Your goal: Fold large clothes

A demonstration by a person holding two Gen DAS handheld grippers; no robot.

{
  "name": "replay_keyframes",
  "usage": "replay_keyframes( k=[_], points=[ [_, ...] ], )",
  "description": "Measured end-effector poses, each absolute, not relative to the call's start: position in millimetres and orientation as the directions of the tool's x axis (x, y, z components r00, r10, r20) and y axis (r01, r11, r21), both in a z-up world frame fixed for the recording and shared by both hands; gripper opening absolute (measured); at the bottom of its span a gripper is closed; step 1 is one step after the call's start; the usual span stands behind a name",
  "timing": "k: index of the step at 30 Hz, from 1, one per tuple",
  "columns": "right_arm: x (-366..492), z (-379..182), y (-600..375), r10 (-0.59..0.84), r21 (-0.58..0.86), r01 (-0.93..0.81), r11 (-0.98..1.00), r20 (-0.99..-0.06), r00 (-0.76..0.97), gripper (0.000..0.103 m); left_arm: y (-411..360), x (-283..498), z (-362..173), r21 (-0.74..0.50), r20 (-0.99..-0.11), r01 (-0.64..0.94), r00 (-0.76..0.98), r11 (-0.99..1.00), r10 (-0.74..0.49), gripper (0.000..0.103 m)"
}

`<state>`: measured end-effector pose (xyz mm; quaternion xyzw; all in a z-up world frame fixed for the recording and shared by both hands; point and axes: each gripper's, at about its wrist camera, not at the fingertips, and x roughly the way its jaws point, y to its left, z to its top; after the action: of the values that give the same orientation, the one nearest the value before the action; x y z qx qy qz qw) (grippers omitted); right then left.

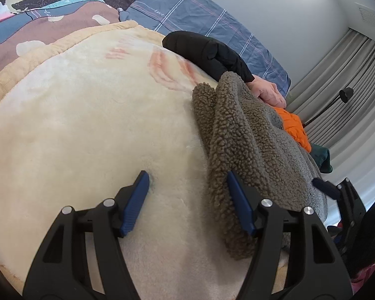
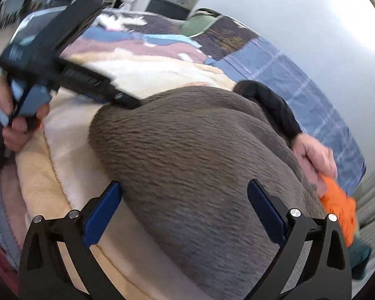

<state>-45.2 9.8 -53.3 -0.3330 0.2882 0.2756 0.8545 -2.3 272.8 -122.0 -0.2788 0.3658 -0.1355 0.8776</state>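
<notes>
A large grey-brown fleece garment [image 1: 240,135] lies bunched on a cream blanket [image 1: 87,125] on the bed. My left gripper [image 1: 187,182] is open, low over the blanket, its right finger against the garment's folded edge. In the right wrist view the garment [image 2: 200,162] fills the middle, smooth side up. My right gripper [image 2: 183,192] is open above it, holding nothing. The left gripper's body [image 2: 62,57] shows at the upper left of that view, held by a hand.
A person's hand in a black sleeve [image 1: 267,87] rests at the garment's far side, beside an orange cloth [image 1: 293,127]. A patterned quilt [image 1: 50,20] and a blue checked sheet [image 1: 200,17] lie beyond. Grey curtains [image 1: 350,80] and a wall stand at the right.
</notes>
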Motion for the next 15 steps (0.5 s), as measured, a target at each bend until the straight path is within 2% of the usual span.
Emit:
replay_keyframes(
  k=[2, 4, 5, 6, 7, 8, 9, 10, 11, 13, 14, 15],
  points=[
    [-41, -44, -1, 0.285, -0.374, -0.645, 0.666, -0.672, 0.683, 0.100, 273, -3, -121, -0.592, -0.566, 0.029, 0.696, 0.805, -0.441, 0.061],
    [-39, -28, -20, 0.302, -0.321, -0.623, 0.713, -0.661, 0.687, 0.095, 275, -4, -114, -0.648, -0.531, 0.033, 0.697, 0.761, -0.482, 0.041],
    [-34, -20, -31, 0.299, -0.302, -0.600, 0.741, -0.651, 0.697, 0.093, 275, -5, -106, -0.689, -0.486, 0.062, 0.700, 0.722, -0.524, 0.040],
    [-26, -10, -48, 0.282, -0.277, -0.555, 0.785, -0.638, 0.716, 0.083, 273, -5, -96, -0.710, -0.442, 0.104, 0.704, 0.696, -0.556, 0.040],
    [-17, -3, -64, 0.268, -0.235, -0.514, 0.825, -0.638, 0.722, 0.056, 270, -5, -84, -0.704, -0.415, 0.142, 0.713, 0.696, -0.566, 0.040],
    [-9, 1, -82, 0.257, -0.175, -0.471, 0.865, -0.651, 0.714, 0.041, 263, -4, -71, -0.665, -0.410, 0.177, 0.725, 0.725, -0.553, 0.042],
    [3, 3, -108, 0.254, -0.067, -0.404, 0.912, -0.680, 0.688, 0.021, 257, -2, -64, -0.631, -0.418, 0.194, 0.731, 0.751, -0.539, 0.051],
    [12, 0, -126, 0.257, 0.011, -0.350, 0.937, -0.700, 0.666, 0.018, 250, 3, -59, -0.592, -0.436, 0.203, 0.733, 0.780, -0.522, 0.059],
    [20, -11, -146, 0.259, 0.093, -0.286, 0.954, -0.737, 0.624, 0.018, 241, 10, -59, -0.553, -0.472, 0.197, 0.727, 0.809, -0.499, 0.060],
    [25, -45, -156, 0.246, 0.121, -0.267, 0.956, -0.824, 0.510, 0.018, 227, 25, -70, -0.497, -0.548, 0.170, 0.699, 0.851, -0.460, 0.062],
    [23, -64, -157, 0.265, 0.138, -0.286, 0.948, -0.842, 0.470, 0.017, 216, 35, -85, -0.437, -0.619, 0.131, 0.674, 0.890, -0.403, 0.063],
    [16, -71, -160, 0.288, 0.145, -0.299, 0.943, -0.805, 0.518, 0.016, 213, 40, -95, -0.423, -0.647, 0.117, 0.655, 0.899, -0.390, 0.070]
  ],
)
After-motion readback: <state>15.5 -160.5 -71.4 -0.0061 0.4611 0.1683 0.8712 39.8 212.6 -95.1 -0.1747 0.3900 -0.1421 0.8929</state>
